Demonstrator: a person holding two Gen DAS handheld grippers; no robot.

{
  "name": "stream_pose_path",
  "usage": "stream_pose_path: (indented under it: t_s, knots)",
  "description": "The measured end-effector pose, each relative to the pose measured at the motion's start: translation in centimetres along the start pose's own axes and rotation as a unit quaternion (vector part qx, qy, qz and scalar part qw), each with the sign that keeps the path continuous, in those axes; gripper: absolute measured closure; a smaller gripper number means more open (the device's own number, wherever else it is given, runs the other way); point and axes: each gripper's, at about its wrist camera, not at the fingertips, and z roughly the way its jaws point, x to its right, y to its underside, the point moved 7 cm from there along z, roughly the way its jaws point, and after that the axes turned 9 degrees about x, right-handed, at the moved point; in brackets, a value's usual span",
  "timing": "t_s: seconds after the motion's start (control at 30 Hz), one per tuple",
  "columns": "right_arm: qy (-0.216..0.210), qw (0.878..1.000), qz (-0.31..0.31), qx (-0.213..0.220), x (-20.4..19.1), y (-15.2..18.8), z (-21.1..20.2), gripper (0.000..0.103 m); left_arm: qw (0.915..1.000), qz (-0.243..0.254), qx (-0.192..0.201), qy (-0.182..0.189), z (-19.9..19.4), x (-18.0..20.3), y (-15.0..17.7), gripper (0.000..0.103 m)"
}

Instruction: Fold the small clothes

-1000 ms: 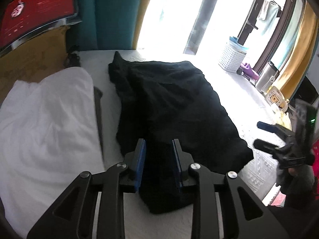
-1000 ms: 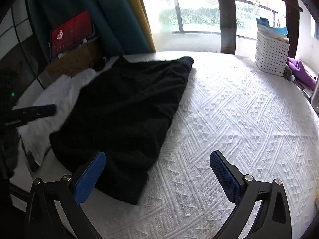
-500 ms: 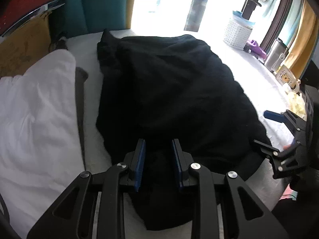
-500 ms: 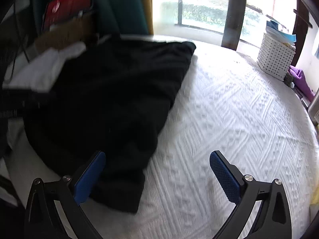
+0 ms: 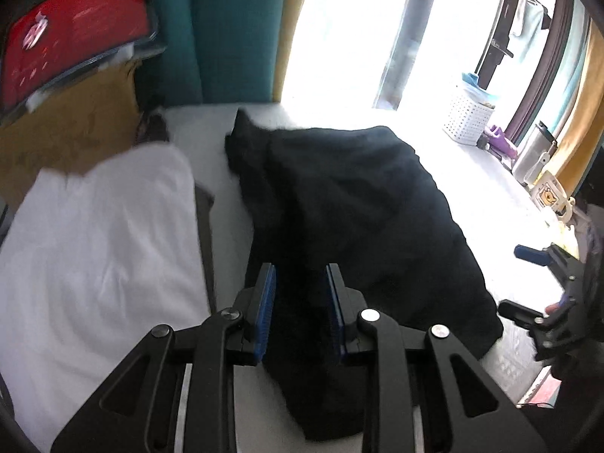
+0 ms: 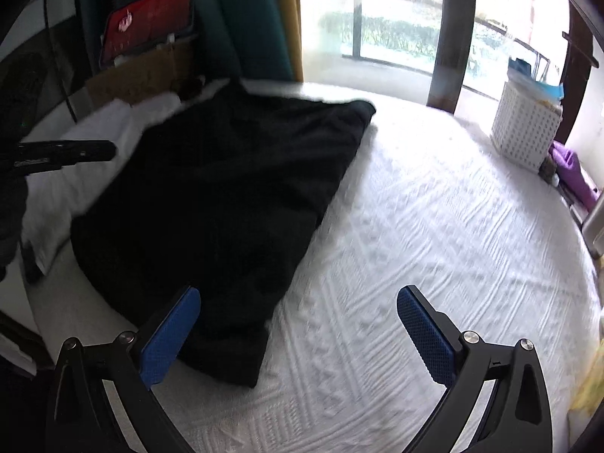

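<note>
A black garment (image 5: pixel 358 207) lies crumpled on the white textured bed cover (image 6: pixel 434 226), reaching from the near edge toward the window. My left gripper (image 5: pixel 301 275) has its blue pads closed narrowly on a fold at the garment's near end. In the right wrist view it appears as a dark bar, the left gripper (image 6: pixel 64 153), at the far left. My right gripper (image 6: pixel 298 298) hangs wide open above the bed, with the garment's (image 6: pixel 226 188) near corner just inside its left finger. The right gripper (image 5: pixel 536 283) also shows at the right of the left wrist view.
A white pillow or folded cloth (image 5: pixel 94 245) lies left of the garment. A white perforated basket (image 6: pixel 528 128) and a purple item (image 6: pixel 570 170) sit at the bed's far right. A mug (image 5: pixel 549 196) stands by the right edge. Cardboard and a red sign (image 5: pixel 75 34) back the left side.
Both views swung closer over the garment half a second ago and have drawn back. The black fold stays between the left pads. The right jaws stay wide apart.
</note>
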Motion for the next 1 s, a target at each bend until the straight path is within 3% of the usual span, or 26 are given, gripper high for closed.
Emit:
stream_pose_path:
  t_s: [0.27, 0.37, 0.53, 0.6, 0.73, 0.9, 1.0]
  knots:
    - [-0.005, 0.999, 0.036, 0.029, 2.4, -3.9, 1.2, 0.0, 0.9992, 0.035, -0.015, 0.008, 6.0, 0.8, -3.9, 0.077]
    - [-0.002, 0.999, 0.04, 0.023, 3.2, -4.4, 2.4, 0.0, 0.9986, 0.047, -0.023, -0.008, 8.4, 0.0, -4.5, 0.077]
    - [0.002, 0.999, 0.049, 0.019, 4.2, -5.2, 4.1, 0.0, 0.9987, 0.032, -0.04, -0.005, 11.1, -1.4, -4.9, 0.077]
    - [0.004, 0.999, 0.05, 0.017, 4.5, -5.6, 4.7, 0.0, 0.9989, 0.03, -0.036, 0.002, 11.7, -1.6, -4.9, 0.078]
    - [0.01, 0.999, 0.05, 0.01, 5.0, -6.2, 5.9, 0.0, 0.9993, 0.028, -0.015, 0.021, 11.2, -1.7, -5.6, 0.095]
    - [0.014, 0.999, 0.045, 0.011, 5.3, -7.3, 6.9, 0.0, 0.9988, 0.036, 0.032, 0.01, 9.4, -2.4, -7.9, 0.096]
    - [0.009, 0.999, 0.049, 0.013, 5.3, -7.8, 7.7, 0.0, 0.9983, 0.049, 0.029, -0.01, 10.7, -3.6, -8.2, 0.096]
